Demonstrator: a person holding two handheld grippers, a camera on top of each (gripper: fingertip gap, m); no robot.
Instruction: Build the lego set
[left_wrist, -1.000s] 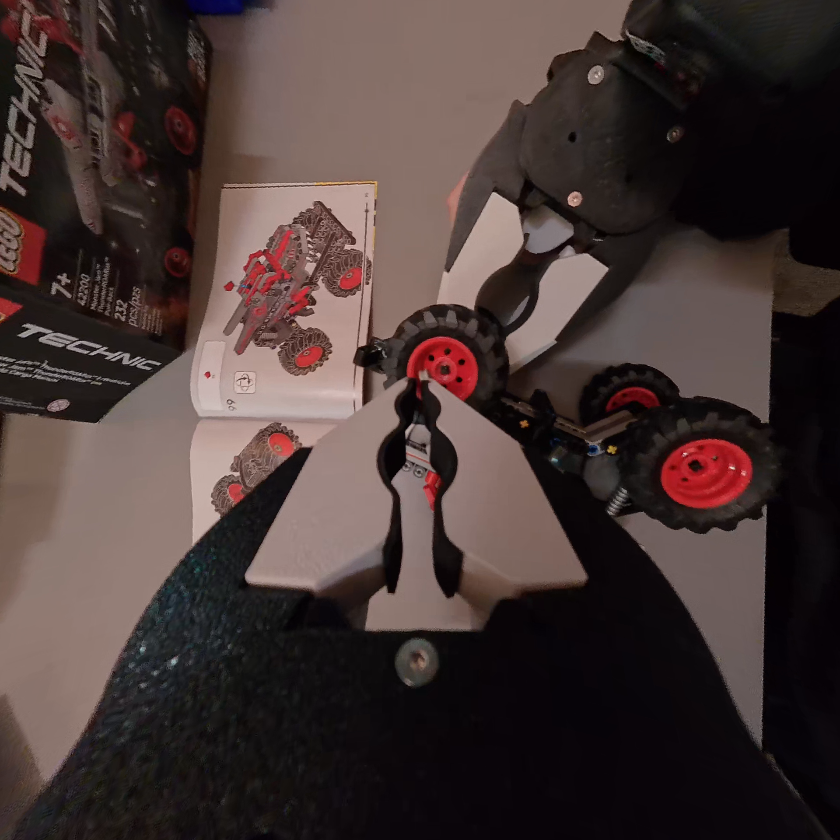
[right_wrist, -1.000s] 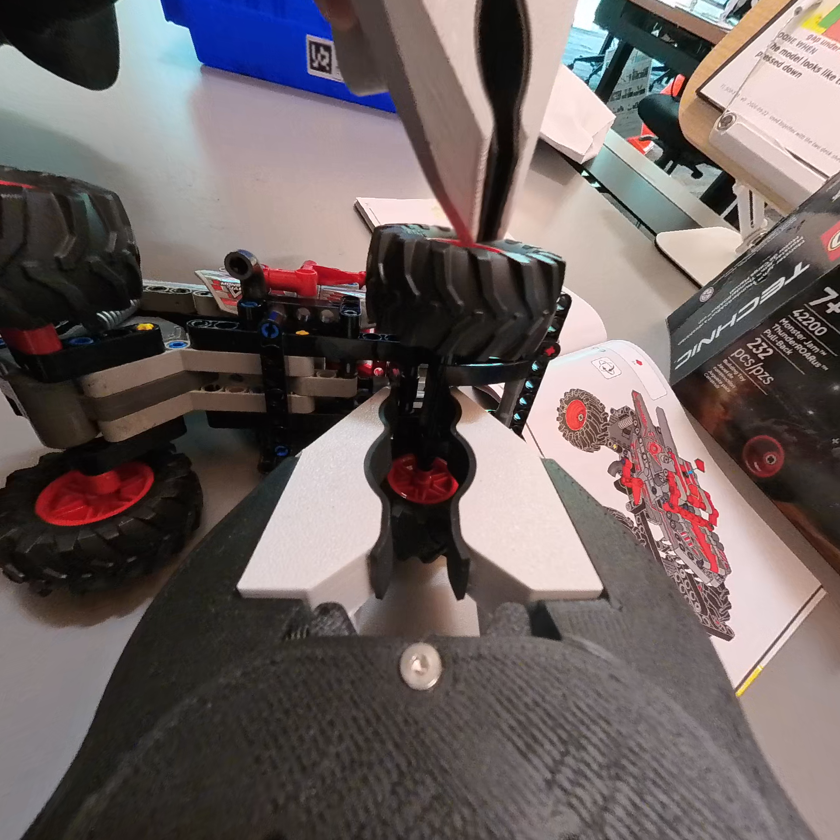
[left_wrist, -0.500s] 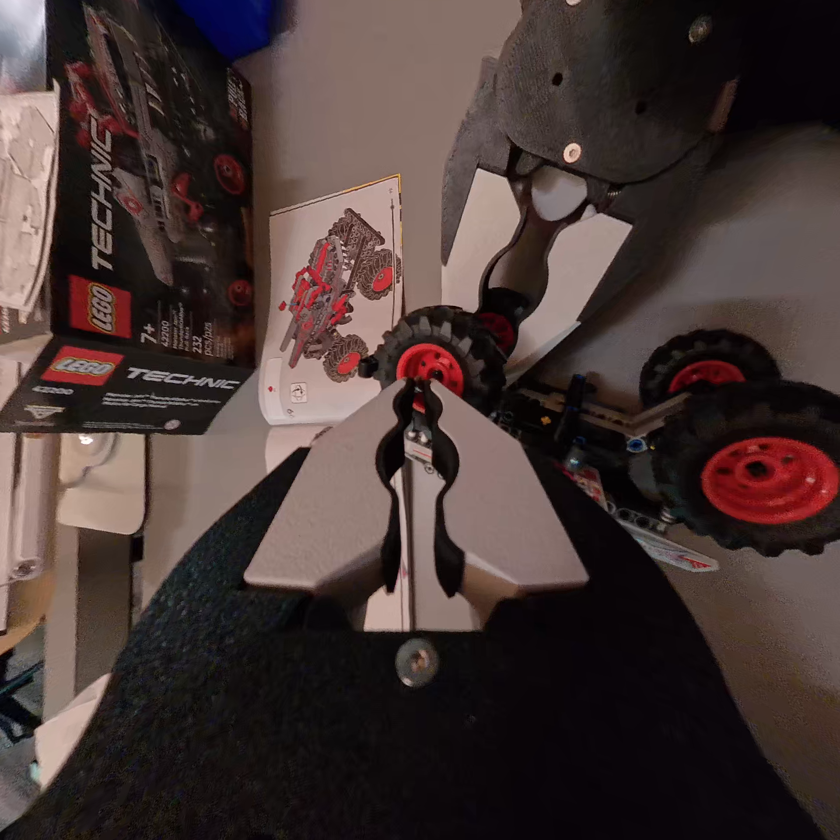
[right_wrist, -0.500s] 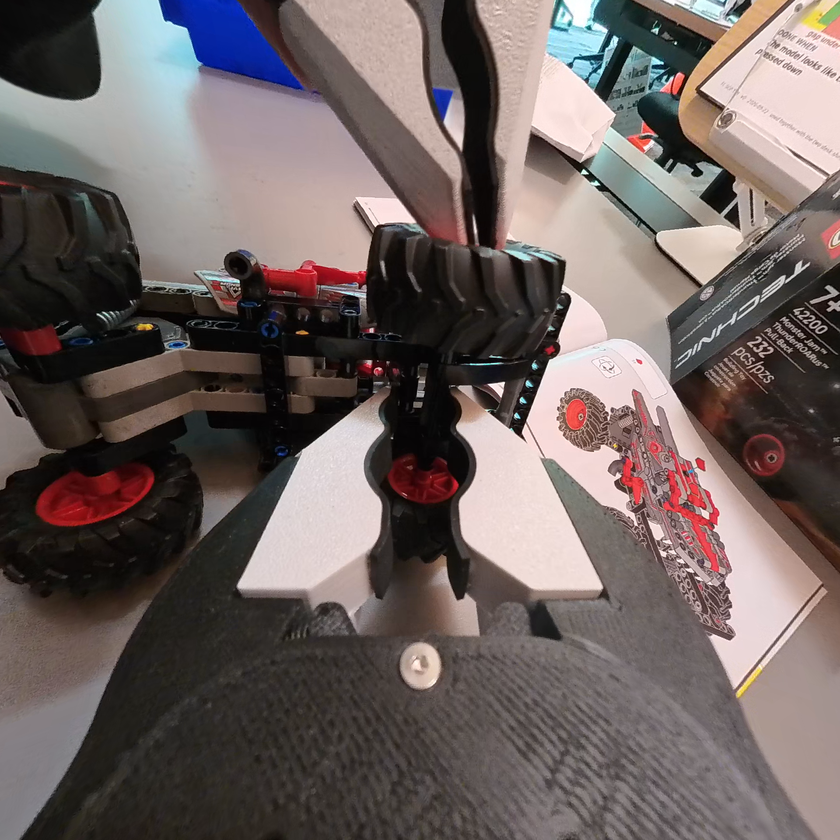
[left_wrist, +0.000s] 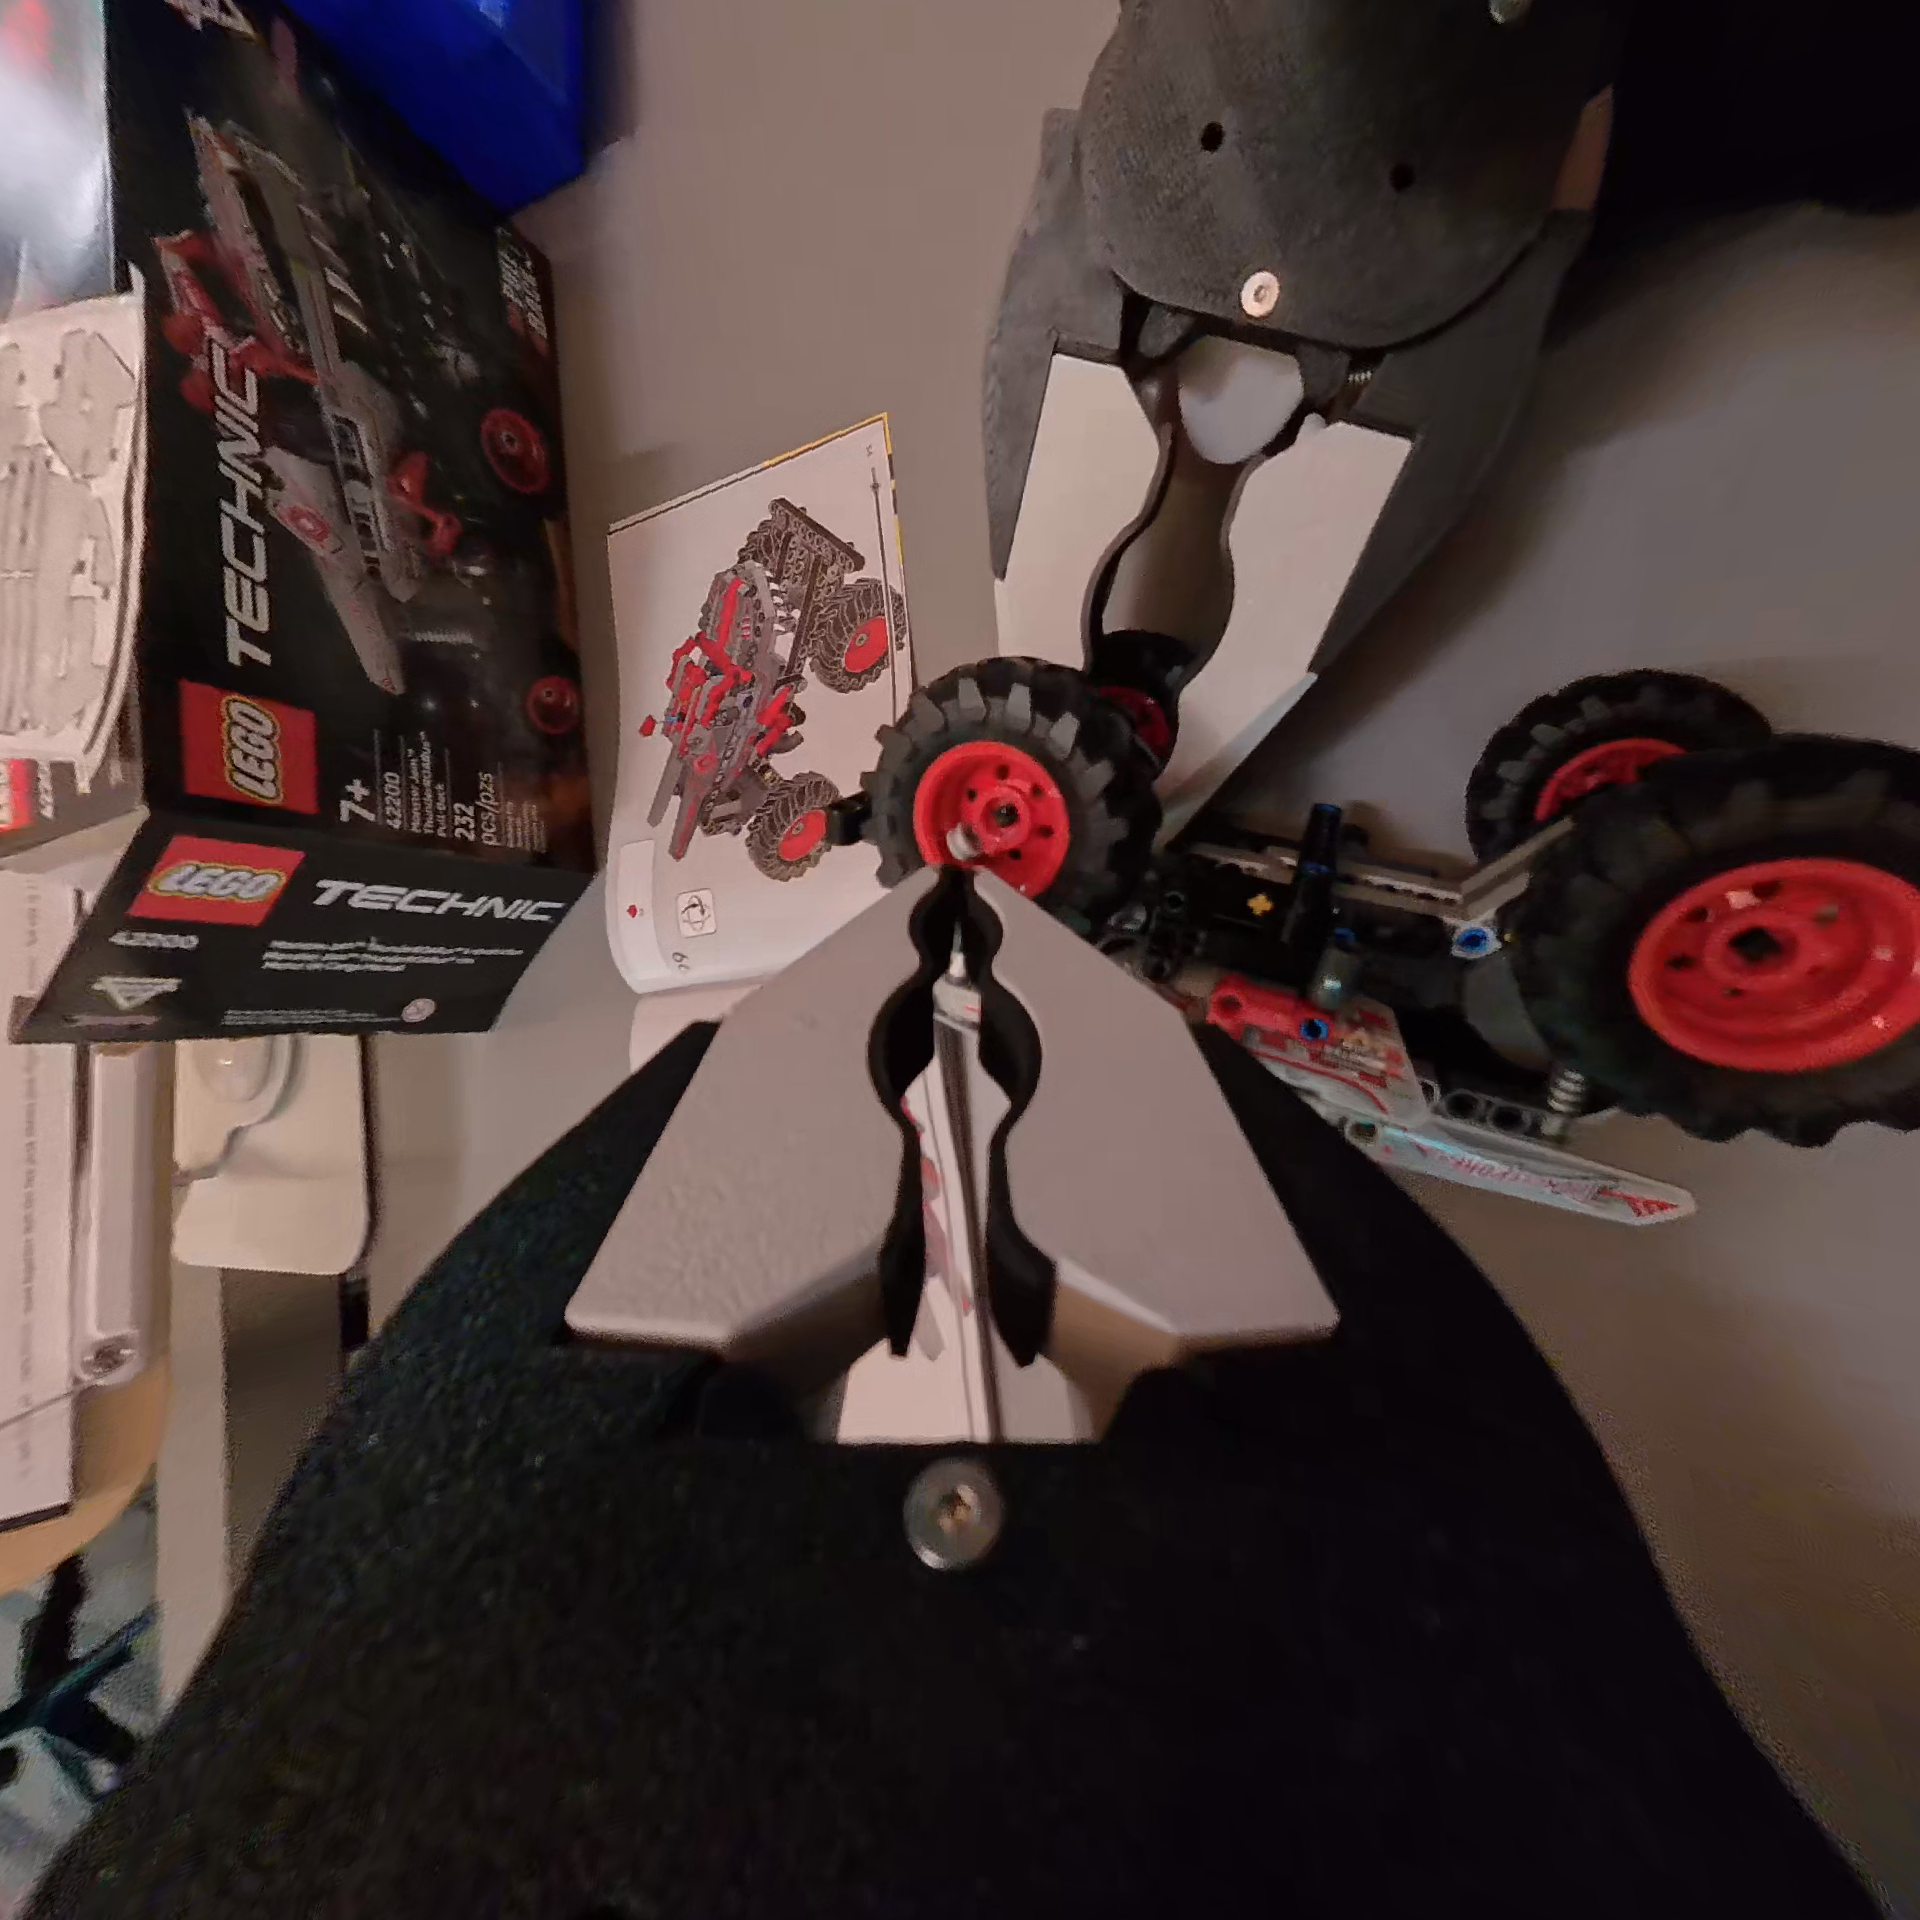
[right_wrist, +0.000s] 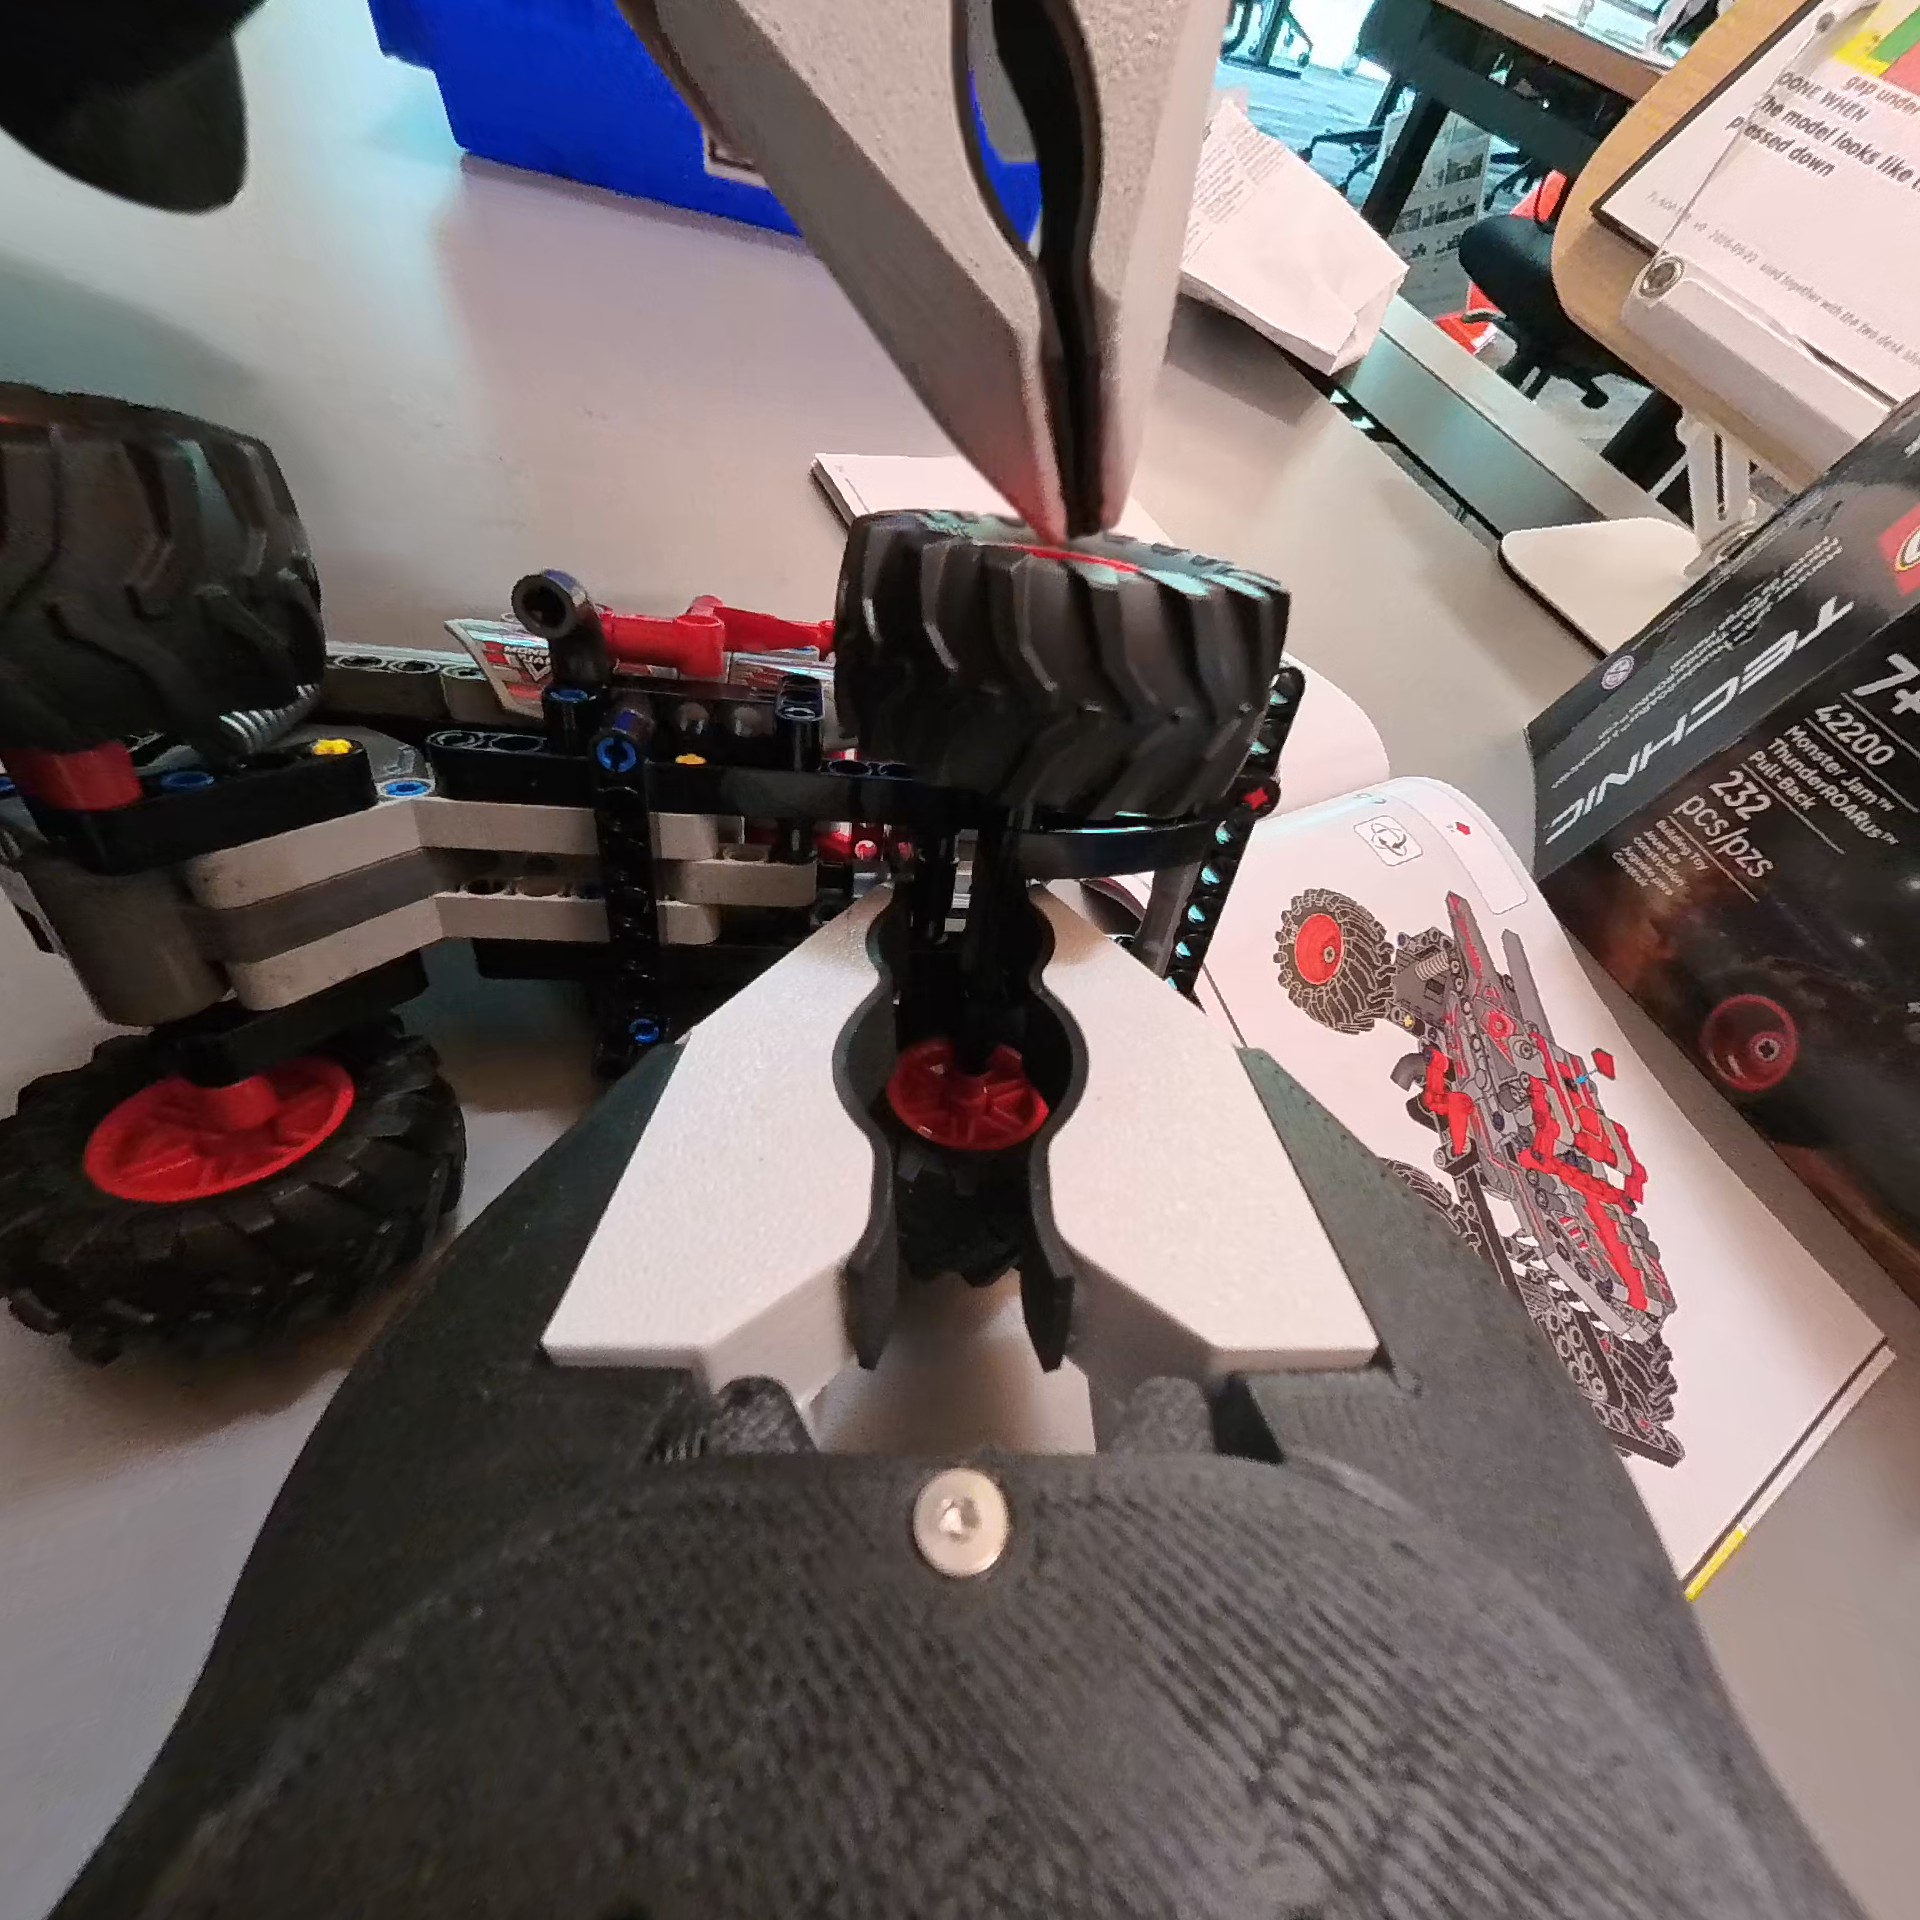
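Observation:
The partly built truck (right_wrist: 540, 862) lies on its side on the grey table, with black tyres and red hubs. My right gripper (right_wrist: 966, 935) is shut on its lower front wheel (right_wrist: 966, 1101) and the black axle above it; the gripper also shows in the left wrist view (left_wrist: 1174, 644). My left gripper (left_wrist: 956, 894) is shut on a small grey piece (left_wrist: 961, 840). Its tips touch the red hub of the upper front wheel (left_wrist: 997, 810). In the right wrist view it comes down from above (right_wrist: 1070, 520) onto that wheel (right_wrist: 1060, 675). The rear wheels (left_wrist: 1766, 956) are to the side.
The open instruction booklet (right_wrist: 1507, 1091) lies beside the truck, and the dark set box (right_wrist: 1766, 831) stands past it. A blue bin (right_wrist: 623, 125) is at the back. White papers (right_wrist: 1288, 239) lie near the table's far edge. A printed side panel (left_wrist: 1455, 1153) sticks out under the truck. Left tips to right tips: about 6 cm.
My left gripper has tilted and swung around while its tips stayed at the upper wheel's hub. The right gripper and the truck have not moved.

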